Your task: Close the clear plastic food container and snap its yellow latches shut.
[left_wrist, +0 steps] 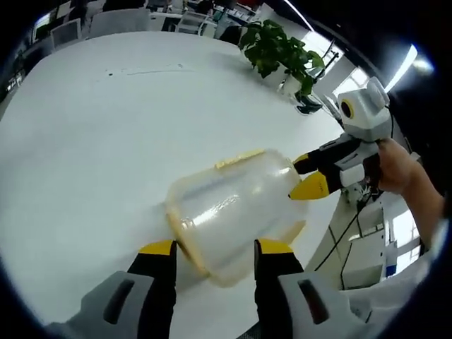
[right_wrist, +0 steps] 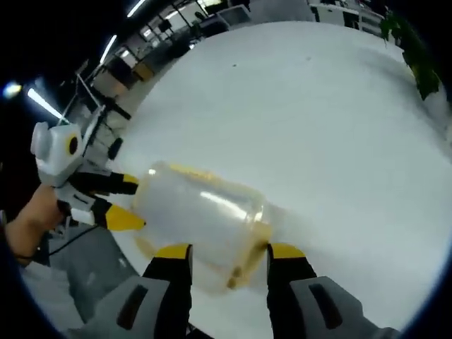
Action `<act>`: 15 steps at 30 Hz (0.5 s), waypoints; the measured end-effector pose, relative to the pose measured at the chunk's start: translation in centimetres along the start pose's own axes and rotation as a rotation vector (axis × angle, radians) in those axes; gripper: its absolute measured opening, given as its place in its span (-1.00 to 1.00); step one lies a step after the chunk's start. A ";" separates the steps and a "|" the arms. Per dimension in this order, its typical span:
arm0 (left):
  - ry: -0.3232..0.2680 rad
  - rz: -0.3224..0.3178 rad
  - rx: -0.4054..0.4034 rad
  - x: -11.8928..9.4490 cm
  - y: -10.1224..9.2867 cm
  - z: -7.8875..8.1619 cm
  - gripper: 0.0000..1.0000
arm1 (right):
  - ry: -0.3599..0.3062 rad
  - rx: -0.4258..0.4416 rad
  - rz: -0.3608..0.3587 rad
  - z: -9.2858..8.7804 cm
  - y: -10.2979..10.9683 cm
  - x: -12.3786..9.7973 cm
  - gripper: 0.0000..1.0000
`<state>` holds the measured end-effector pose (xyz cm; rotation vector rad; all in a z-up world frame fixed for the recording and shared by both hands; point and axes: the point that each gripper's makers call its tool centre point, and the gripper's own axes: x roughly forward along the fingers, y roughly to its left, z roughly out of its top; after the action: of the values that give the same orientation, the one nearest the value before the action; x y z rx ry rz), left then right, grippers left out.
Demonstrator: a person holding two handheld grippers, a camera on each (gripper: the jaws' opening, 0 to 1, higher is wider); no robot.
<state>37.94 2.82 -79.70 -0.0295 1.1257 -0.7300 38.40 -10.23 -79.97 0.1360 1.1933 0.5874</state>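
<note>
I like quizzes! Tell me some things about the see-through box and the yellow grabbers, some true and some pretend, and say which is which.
1. The clear plastic container lies tipped on its side on the white table. True.
2. The container is full of food. False: it looks empty inside.
3. The left gripper and the right gripper both have yellow tips. True.
4. The table is black. False: it is white.
5. A green potted plant stands at the far edge of the table. True.
6. The two grippers reach for the container from the same end. False: they come at it from opposite ends.
</note>
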 end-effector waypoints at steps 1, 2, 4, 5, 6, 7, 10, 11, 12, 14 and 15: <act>0.001 0.004 -0.002 0.0 -0.1 0.0 -0.17 | 0.002 -0.001 0.000 0.0 0.0 0.0 -0.21; 0.002 0.006 0.004 0.0 -0.2 0.0 -0.18 | 0.004 -0.002 0.002 0.0 0.0 0.0 -0.23; 0.004 0.009 -0.008 0.1 -0.1 0.0 -0.20 | 0.011 0.002 0.016 -0.1 0.0 0.2 -0.25; 0.007 0.006 -0.004 0.1 -0.1 0.0 -0.21 | 0.011 0.003 0.018 -0.1 0.0 0.2 -0.26; 0.012 -0.001 -0.005 0.1 -0.1 0.0 -0.23 | 0.014 -0.021 0.018 -0.1 0.0 0.2 -0.33; 0.005 -0.020 -0.001 0.3 -0.4 0.2 -0.27 | -0.019 0.042 0.055 0.0 1.1 0.4 -0.32; 0.029 -0.009 -0.013 0.6 -0.6 0.3 -0.29 | 0.045 -0.020 0.018 -0.6 0.5 0.0 -0.33; 0.027 -0.008 -0.014 0.6 -0.6 0.3 -0.28 | 0.046 -0.016 0.021 -0.6 0.2 -0.1 -0.33; 0.027 -0.008 -0.012 0.7 -0.7 0.3 -0.28 | 0.044 -0.009 0.022 -0.6 0.3 -0.1 -0.33; 0.030 -0.010 -0.006 0.6 -0.7 0.3 -0.28 | 0.036 0.004 0.012 -0.4 0.3 0.0 -0.33; 0.030 -0.013 -0.010 0.6 -0.5 0.2 -0.28 | 0.035 0.000 0.002 -0.5 0.4 -0.1 -0.33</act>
<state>37.97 2.06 -79.90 -0.0342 1.1588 -0.7391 37.83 -10.09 -79.90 0.1276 1.2274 0.5940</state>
